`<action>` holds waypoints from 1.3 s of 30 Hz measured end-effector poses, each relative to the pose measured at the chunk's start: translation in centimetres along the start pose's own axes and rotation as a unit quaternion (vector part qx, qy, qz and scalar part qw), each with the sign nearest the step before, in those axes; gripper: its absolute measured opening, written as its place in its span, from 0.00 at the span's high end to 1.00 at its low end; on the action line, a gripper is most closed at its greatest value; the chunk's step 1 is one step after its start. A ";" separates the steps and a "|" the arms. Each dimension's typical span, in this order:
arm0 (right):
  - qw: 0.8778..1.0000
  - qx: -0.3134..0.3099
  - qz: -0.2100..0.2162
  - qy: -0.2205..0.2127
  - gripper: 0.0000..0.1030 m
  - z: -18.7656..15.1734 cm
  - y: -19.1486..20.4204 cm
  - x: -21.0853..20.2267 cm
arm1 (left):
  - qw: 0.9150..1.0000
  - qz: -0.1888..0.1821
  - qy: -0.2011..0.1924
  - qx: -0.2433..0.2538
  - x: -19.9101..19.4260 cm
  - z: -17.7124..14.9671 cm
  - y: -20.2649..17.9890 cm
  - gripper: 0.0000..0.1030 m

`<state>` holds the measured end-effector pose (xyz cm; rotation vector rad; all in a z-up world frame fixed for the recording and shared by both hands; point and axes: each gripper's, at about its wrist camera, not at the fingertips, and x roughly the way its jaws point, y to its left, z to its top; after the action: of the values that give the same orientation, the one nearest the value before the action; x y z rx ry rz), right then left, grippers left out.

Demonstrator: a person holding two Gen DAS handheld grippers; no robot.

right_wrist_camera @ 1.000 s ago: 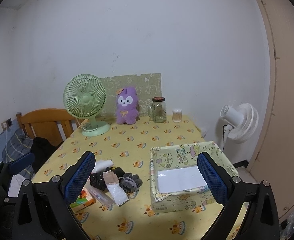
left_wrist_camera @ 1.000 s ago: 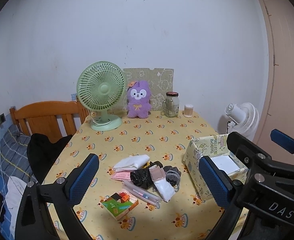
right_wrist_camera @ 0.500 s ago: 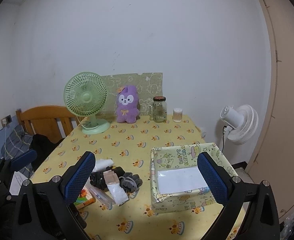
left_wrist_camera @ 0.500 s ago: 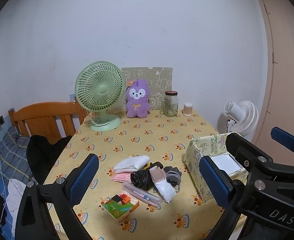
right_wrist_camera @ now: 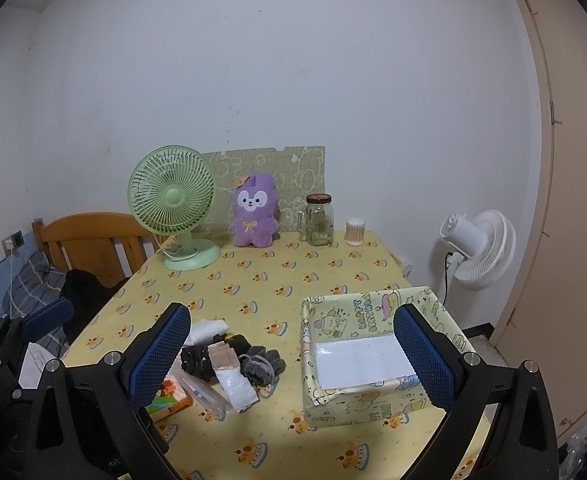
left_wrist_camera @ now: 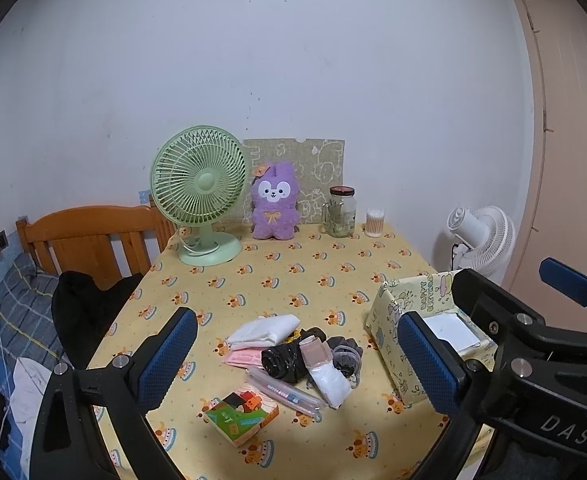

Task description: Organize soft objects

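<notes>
Two grippers: both are hovering above the near edge of the table, each with jaws standing wide apart and gripping nothing
Table [left_wrist_camera: 293, 276]: wearing a yellow cloth with a cake print, it is carrying everything listed below
Left gripper [left_wrist_camera: 293, 364]: its blue pads are framing the heap of soft things from above, touching none of them
Right gripper [right_wrist_camera: 293, 364]: its blue pads are spanning from the heap across to the box, with nothing between them
Box [right_wrist_camera: 335, 398]: wrapped in pale yellow cartoon paper, it is sitting open-topped at the near right of the table, showing a white floor inside
Green fan [left_wrist_camera: 198, 192]: standing at the far left of the table, facing forward
Purple plush [left_wrist_camera: 274, 208]: sitting upright against a patterned board at the far edge, just beside the fan
Glass jar [left_wrist_camera: 339, 213]: standing right of the plush, with a small cotton-swab tub [left_wrist_camera: 374, 222] next to it
Soft pile [left_wrist_camera: 293, 350]: lying near the table's front, left of the box and apart from it; folded white cloth [left_wrist_camera: 264, 329], black bundle [left_wrist_camera: 283, 362], grey scrunchie-like piece [left_wrist_camera: 345, 356] and a white packet [left_wrist_camera: 331, 382] are touching one another
Pen case [left_wrist_camera: 285, 394]: lying slantwise at the pile's near side
Small colourful carton [left_wrist_camera: 240, 414]: lying nearest the front edge, just beside the pen case
</notes>
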<state>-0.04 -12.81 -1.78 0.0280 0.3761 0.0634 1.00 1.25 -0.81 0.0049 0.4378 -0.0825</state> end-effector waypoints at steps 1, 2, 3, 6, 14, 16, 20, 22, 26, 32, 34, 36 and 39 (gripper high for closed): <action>1.000 0.003 0.001 0.002 0.02 0.0 -0.1 0.0 | 1.000 -0.003 0.000 -0.001 0.0 0.0 0.0 0.02; 1.000 0.005 0.002 0.004 0.03 -0.1 -0.1 0.1 | 1.000 -0.006 0.002 -0.002 0.1 -0.1 0.1 0.02; 1.000 0.006 0.003 0.008 0.04 -0.1 -0.1 0.2 | 1.000 -0.005 0.003 -0.002 0.1 -0.1 0.0 0.02; 1.000 0.007 0.004 0.013 0.04 -0.2 -0.1 0.5 | 1.000 -0.005 0.007 -0.001 0.3 -0.3 -0.1 0.02; 1.000 0.013 0.004 0.016 0.04 -0.9 0.2 1.1 | 1.000 0.004 0.009 0.004 0.7 -0.8 -0.2 0.05; 1.000 0.010 0.004 0.017 0.05 -1.1 0.3 1.3 | 1.000 0.006 0.010 0.006 0.9 -1.0 -0.2 0.06; 1.000 0.005 0.005 0.021 0.06 -1.6 0.6 2.2 | 1.000 0.003 0.019 0.006 1.7 -1.5 -0.2 0.08; 1.000 0.007 0.010 0.028 0.07 -1.9 0.7 2.8 | 1.000 0.003 0.025 0.005 2.2 -1.9 -0.1 0.10; 0.999 0.011 0.016 0.042 0.11 -2.5 1.0 4.3 | 0.999 0.002 0.037 0.002 3.2 -2.4 0.3 0.14; 0.998 0.013 0.024 0.059 0.11 -3.3 1.9 6.0 | 0.999 0.008 0.051 -0.003 4.5 -3.3 1.1 0.14; 0.998 0.010 0.028 0.063 0.12 -3.4 2.3 6.6 | 0.998 0.008 0.058 -0.010 4.9 -3.6 1.5 0.15; 0.997 0.005 0.030 0.067 0.13 -3.5 2.7 7.1 | 0.998 0.008 0.063 -0.014 5.4 -3.8 1.7 0.15; 0.997 0.002 0.032 0.074 0.14 -3.8 3.0 7.8 | 0.997 0.007 0.072 -0.018 6.1 -4.2 1.9 0.16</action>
<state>5.66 -9.19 -8.09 0.0393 0.5239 0.1275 4.84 2.79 -7.22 -0.0210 0.5831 -0.0602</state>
